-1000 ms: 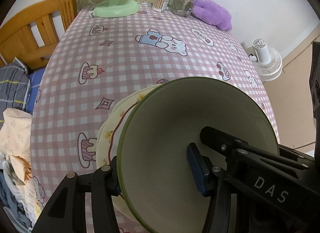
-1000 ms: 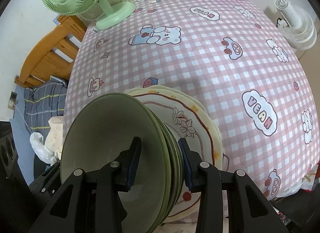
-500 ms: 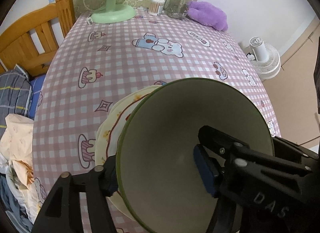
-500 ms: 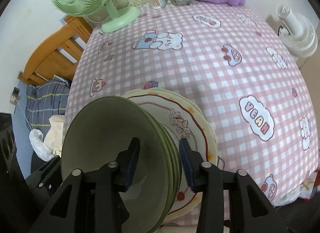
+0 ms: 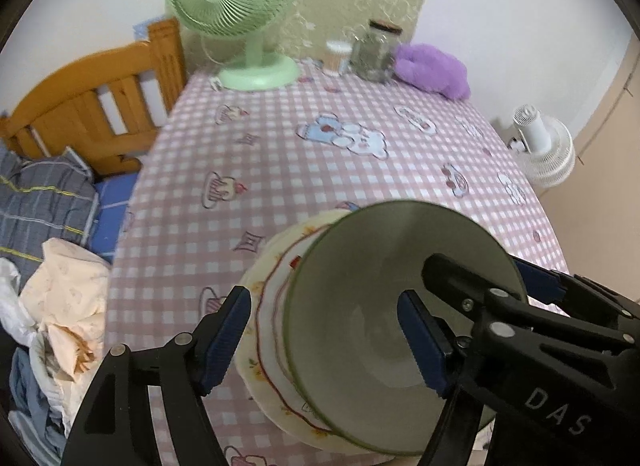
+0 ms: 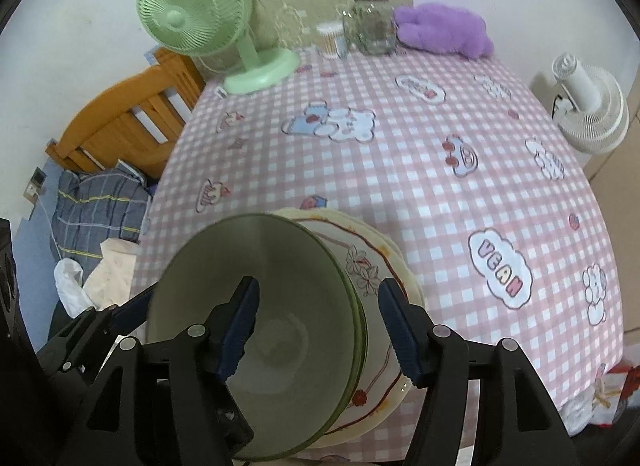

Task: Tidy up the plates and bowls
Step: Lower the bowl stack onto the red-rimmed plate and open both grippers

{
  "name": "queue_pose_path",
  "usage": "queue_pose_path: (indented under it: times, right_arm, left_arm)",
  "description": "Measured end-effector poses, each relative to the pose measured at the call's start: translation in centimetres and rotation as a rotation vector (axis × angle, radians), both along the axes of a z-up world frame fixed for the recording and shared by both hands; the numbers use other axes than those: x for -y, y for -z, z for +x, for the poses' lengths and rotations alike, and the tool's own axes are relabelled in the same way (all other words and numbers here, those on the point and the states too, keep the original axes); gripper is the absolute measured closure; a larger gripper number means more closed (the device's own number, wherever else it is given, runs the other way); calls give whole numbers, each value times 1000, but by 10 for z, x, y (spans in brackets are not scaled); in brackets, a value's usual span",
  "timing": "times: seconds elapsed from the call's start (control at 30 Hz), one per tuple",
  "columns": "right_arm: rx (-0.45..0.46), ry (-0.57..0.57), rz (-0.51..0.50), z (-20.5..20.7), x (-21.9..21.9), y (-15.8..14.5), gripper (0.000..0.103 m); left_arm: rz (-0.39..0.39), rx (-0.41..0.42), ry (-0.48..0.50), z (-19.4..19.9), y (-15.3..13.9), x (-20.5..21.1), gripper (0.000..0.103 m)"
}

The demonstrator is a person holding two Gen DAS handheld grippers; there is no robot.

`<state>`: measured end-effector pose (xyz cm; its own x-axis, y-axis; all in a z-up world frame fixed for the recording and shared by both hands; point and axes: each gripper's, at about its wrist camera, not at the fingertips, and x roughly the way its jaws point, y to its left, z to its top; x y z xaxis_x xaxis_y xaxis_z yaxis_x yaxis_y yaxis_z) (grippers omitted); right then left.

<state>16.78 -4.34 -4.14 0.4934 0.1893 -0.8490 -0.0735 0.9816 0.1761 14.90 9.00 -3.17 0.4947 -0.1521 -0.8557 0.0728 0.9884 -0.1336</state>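
Observation:
A stack of green bowls (image 5: 384, 306) (image 6: 260, 306) sits on a pile of cream floral plates (image 5: 272, 306) (image 6: 380, 274) at the near edge of the pink checked table. My left gripper (image 5: 324, 342) is open, its jaws wide around the bowls' left rim without touching. My right gripper (image 6: 320, 326) is open too, its jaws spread around the bowls' right rim. Each gripper shows in the other's view: the right (image 5: 540, 346), the left (image 6: 100, 326).
A green desk fan (image 5: 236, 21), a cotton swab tub (image 5: 337, 55), a glass jar (image 5: 376, 50) and a purple plush (image 5: 434, 69) stand at the table's far edge. A wooden bed frame (image 5: 100, 93) with bedding lies left. A white fan (image 6: 588, 105) stands on the floor at right.
Both grippers have opened wide and let go of the green bowls' rims. Both have pulled back and up a little, and the bowls rest on the plates.

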Motion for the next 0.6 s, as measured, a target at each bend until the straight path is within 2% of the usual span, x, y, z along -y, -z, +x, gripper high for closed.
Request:
queue_pose_path:
  times: [0.27,0.43,0.53,0.6]
  right_arm:
    - [121,-38,5,-19,19,-30,38]
    - [202,-37,0,-38,43,-46,28]
    - [234,-45,-23,-50,57,-52,27]
    - [250,-36,-31,-61,69,-55,27]
  left_arm:
    - [44,136,-60,-24,-32,18,25]
    - [52,213,-101,-43,-46,32,18]
    - [56,241,-128,-58,-50,40,18]
    - [50,259,-145,-69,-52,44,14]
